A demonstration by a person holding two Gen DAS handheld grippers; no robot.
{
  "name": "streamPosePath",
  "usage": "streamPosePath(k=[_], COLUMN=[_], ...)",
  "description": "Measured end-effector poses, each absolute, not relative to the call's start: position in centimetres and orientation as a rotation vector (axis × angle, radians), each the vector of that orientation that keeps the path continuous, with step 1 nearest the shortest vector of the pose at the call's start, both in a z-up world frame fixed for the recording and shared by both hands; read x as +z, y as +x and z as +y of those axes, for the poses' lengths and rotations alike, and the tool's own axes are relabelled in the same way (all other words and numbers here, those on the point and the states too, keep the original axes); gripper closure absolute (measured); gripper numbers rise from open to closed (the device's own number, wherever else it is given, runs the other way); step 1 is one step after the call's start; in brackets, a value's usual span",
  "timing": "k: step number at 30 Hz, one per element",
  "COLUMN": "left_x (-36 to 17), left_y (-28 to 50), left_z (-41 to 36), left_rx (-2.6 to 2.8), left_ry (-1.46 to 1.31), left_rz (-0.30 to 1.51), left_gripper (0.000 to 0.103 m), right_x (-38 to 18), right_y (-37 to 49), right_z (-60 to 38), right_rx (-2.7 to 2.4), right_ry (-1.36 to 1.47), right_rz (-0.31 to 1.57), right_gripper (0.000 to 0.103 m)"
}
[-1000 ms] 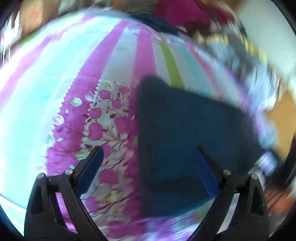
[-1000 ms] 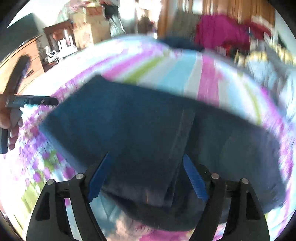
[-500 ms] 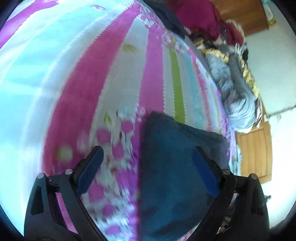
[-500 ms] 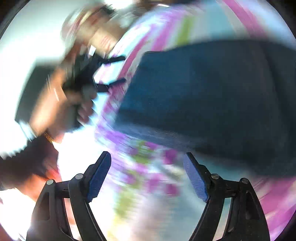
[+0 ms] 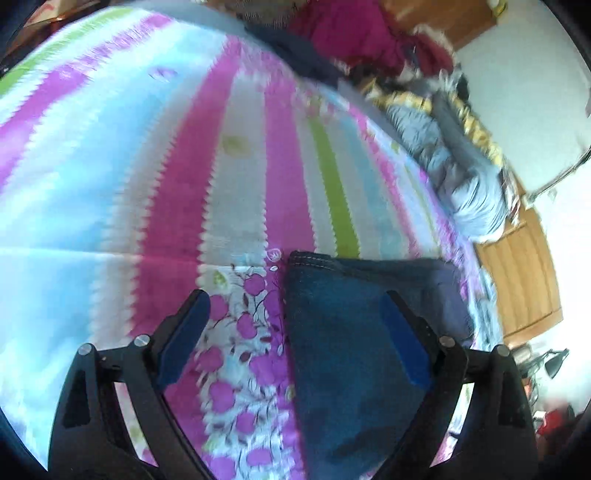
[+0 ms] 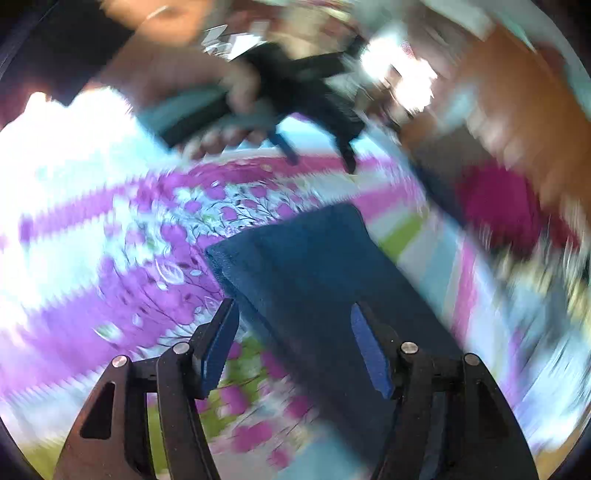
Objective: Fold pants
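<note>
Striped bedspread (image 5: 236, 192) in pink, white, blue and green fills both views, with a floral purple-pink patch at its near part. Folded dark blue pants (image 5: 354, 332) lie flat on it, from centre to 5 o'clock in the left wrist view, stitched edge at the top, straight left edge beside the floral patch. In the right wrist view the pants run from centre to 5 o'clock, corner pointing to 9 o'clock. Grey bedding pile (image 5: 469, 188) at 2 o'clock, magenta clothes (image 5: 347, 26) at 12 o'clock. Left gripper (image 5: 295, 314) jaws wide apart, nothing pinched, hovering over the pants' left edge. Right gripper (image 6: 293, 332) jaws have just been closing, still apart, pants below between them but not pinched; view blurred.
</note>
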State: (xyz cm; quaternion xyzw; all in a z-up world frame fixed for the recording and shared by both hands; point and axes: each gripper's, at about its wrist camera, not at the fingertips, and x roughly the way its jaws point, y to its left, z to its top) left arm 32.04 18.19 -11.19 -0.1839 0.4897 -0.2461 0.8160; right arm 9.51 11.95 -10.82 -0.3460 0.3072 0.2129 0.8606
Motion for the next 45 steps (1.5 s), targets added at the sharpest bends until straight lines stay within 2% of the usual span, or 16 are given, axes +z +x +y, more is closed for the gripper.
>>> streamPosePath(k=[5,20,23,25,29,35,37,39,41,42,45], left_x=[-11.3,-14.2,-14.9,-15.1,-15.4,-16.0,-16.1,-16.3,-15.8,-15.4,-13.4], left_y=[30.0,31.2,32.2,33.1,34.6,35.0,35.2,35.4,35.0,34.8,34.5], left_z=[21.3,16.6,14.8,14.2,13.1,11.2,12.0,13.1,12.9,12.7,12.2], left_rx=[-0.446,-0.626,-0.668,-0.675,-0.7,-0.745,-0.714,-0.724,-0.722,-0.725,-0.74], left_ry=[-0.433,-0.33,-0.292,-0.288,-0.299,-0.223,-0.227,-0.284,-0.263,-0.253,-0.26], left_rz=[1.006,1.117,1.142,1.137,1.134,1.158,1.168,1.178,1.169,1.165,1.133], left_gripper=[0.01,0.01,0.01,0.01,0.01,0.033,0.067,0.074,0.078,0.082,0.083], right_x=[-15.7,-18.0,-17.4,-17.3,-17.0,-17.0,-17.5,-17.6,-17.1,-16.8,-15.1], right_y=[9.3,11.9,13.6,13.2,13.0,12.4,11.5,10.9,11.1,11.2,11.3], right_z=[14.8,15.8,14.7,14.7,14.4,14.7,15.7,15.9,15.3,15.0,14.2], right_rx=[0.498,0.427,0.506,0.527,0.529,0.47,0.462,0.473,0.503,0.506,0.504], right_ry=[-0.896,-0.87,-0.784,-0.784,-0.76,-0.773,-0.817,-0.827,-0.79,-0.772,-0.7], right_rz=[0.599,0.538,0.617,0.617,0.627,0.598,0.601,0.58,0.605,0.61,0.608], right_gripper=[0.037,0.038,0.049,0.062,0.064,0.064,0.062,0.063,0.069,0.076,0.08])
